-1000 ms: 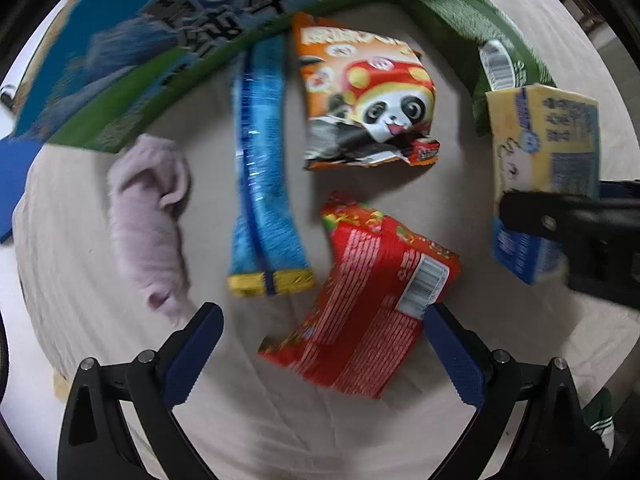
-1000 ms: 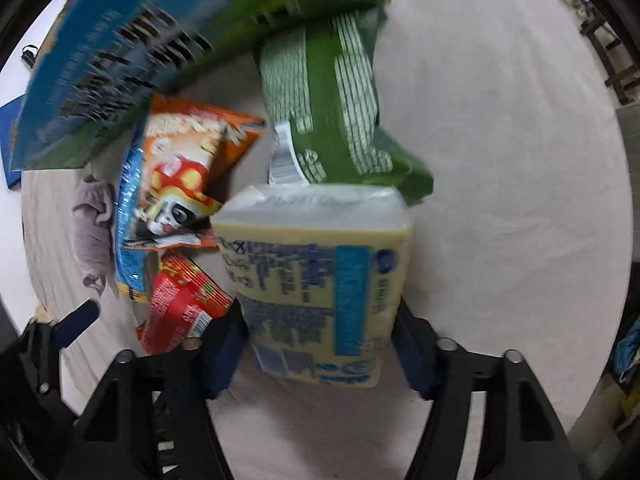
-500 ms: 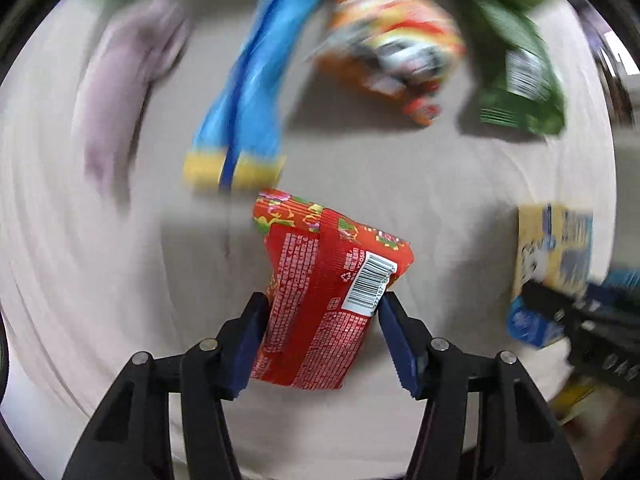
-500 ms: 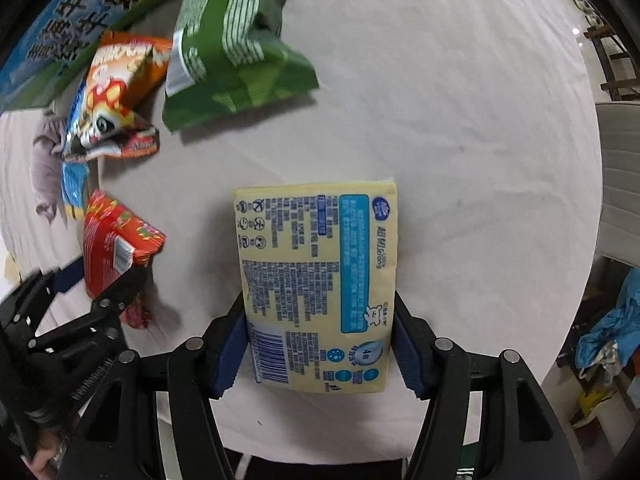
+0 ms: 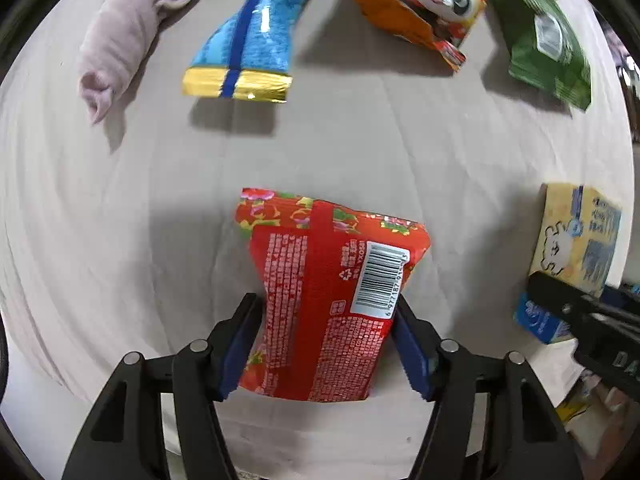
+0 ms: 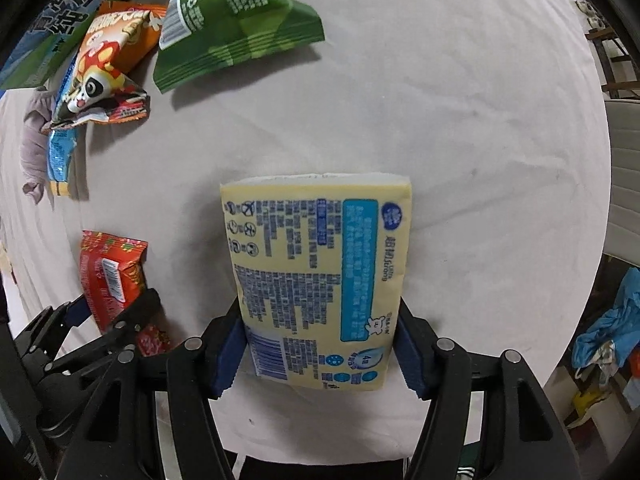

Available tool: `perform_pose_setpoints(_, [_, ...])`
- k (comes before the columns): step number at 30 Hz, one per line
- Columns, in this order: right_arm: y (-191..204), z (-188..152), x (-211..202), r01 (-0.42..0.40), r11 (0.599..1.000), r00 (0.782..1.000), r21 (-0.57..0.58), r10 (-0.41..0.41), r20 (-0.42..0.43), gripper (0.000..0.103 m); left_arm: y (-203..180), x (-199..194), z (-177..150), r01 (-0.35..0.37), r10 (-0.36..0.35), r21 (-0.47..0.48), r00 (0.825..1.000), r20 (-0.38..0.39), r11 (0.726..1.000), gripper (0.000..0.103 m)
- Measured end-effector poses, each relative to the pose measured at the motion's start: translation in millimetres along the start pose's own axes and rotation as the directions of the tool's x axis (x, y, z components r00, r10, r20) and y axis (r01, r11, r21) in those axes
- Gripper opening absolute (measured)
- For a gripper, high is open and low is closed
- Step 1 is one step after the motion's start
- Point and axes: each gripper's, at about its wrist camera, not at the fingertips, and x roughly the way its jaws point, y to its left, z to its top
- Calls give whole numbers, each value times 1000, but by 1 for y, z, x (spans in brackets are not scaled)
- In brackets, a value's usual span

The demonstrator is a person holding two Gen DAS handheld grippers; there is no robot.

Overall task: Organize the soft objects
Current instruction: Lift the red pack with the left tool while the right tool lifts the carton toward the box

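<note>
I am gripping one soft pack in each hand: my left gripper (image 5: 326, 344) is clamping its jaws on the sides of the red snack bag (image 5: 328, 292), and my right gripper (image 6: 318, 350) is pinching the yellow tissue pack (image 6: 320, 280) the same way, low on its sides so the bulk of each pack is sticking out ahead of me. Both packs are hanging over the cloth-covered counter (image 6: 460, 128); whether they are clear of it or brushing it I cannot tell. I judge I am holding them by their edges so the soft filling is giving way without being crushed. Lying at the far side of the counter are the panda snack bag (image 5: 420, 4), the green bag (image 6: 232, 20), the blue bar-shaped pack (image 5: 252, 36) and the rolled lilac cloth (image 5: 128, 32), well apart from what I am carrying. A printed cardboard box (image 6: 60, 12) is showing at the far edge; its inside is out of sight, so I cannot say what it is holding.
</note>
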Motion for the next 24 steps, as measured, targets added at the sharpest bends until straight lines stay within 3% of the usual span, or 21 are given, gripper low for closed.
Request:
perform_pose_setpoints(3, [5,-2,11,11,1000,1000,7,-11,3,68,9,-10,-2,-5,5,-2,1000,18,1000,49])
perform_pose_setpoints(16, [17,-45,1,14,999,996,-47,-10,88,65,14,-66,-24,8,1,-63,991,137,998,44])
perform_pose_setpoints(24, [20,-86,-41,-41,990,983,-132,64,172,65,34,-138,-32,74,-52,-65,956,288,995,44])
